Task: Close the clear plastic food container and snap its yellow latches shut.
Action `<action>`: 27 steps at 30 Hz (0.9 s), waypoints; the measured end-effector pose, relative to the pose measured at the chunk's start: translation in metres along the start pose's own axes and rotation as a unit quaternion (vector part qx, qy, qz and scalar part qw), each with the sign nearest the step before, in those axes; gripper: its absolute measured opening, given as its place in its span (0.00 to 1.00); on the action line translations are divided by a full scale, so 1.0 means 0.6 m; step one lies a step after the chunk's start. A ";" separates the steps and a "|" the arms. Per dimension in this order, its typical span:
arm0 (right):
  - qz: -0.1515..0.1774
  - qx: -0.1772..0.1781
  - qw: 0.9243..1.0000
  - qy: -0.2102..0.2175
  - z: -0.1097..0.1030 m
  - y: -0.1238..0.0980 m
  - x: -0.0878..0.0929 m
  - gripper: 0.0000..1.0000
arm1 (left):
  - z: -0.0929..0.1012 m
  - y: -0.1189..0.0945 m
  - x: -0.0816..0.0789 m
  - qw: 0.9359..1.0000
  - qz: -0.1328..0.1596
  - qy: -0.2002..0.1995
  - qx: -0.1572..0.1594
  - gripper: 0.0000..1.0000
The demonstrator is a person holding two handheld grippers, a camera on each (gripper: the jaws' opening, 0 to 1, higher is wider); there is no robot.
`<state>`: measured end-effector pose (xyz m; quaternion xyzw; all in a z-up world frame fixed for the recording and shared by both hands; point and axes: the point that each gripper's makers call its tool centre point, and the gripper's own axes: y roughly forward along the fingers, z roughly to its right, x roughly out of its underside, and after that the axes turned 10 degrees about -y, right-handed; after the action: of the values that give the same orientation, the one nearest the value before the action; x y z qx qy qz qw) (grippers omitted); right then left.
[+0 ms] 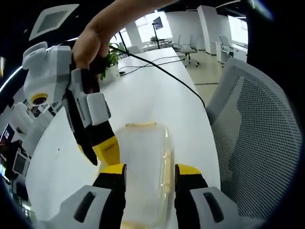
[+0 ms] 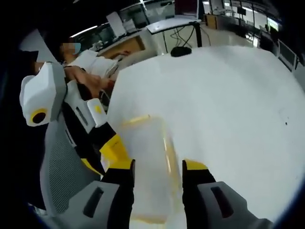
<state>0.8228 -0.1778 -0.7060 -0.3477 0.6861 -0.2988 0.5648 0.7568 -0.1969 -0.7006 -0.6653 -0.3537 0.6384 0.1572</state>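
Nearest the lens in the left gripper view, the left gripper (image 1: 150, 174) stands with its two yellow-tipped jaws spread apart, one on either side of the clear plastic food container (image 1: 143, 167); whether the pads actually press the walls I cannot tell, though the straddle looks meant to steady the box. The right gripper view gives the same arrangement from the opposite end: the right gripper (image 2: 157, 169) has its jaws parted around the container (image 2: 147, 162), apparently bracketing it rather than pinching it. Each tool also appears in the other's picture, coming in beside the container at an angle, with a hand (image 1: 90, 45) gripping the right one from above. My guess is that both ends are held so the lid can be pressed down evenly. The container rests on the white table (image 1: 157, 90), near the edge by the grey mesh chair (image 1: 257, 143). It is translucent and rectangular, with a pale yellow latch (image 1: 140, 125) on the far short side and another yellow strip (image 1: 167, 169) along a long side; whether they are snapped shut is unclear. A black cable (image 1: 162, 69) runs across the table beyond the container.
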 end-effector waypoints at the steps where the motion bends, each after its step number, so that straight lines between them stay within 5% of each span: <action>1: -0.001 0.002 1.000 -0.001 0.000 -0.001 0.001 0.37 | 0.000 -0.002 0.000 1.000 0.001 -0.001 0.000 0.34; 27: 0.006 0.077 0.997 -0.001 -0.027 -0.050 0.039 0.48 | -0.032 -0.038 0.016 0.994 0.019 -0.103 -0.041 0.49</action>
<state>0.8086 -0.2137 -0.6921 -0.2991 0.6630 -0.3467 0.5923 0.7687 -0.1699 -0.6903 -0.6085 -0.3808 0.6915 0.0804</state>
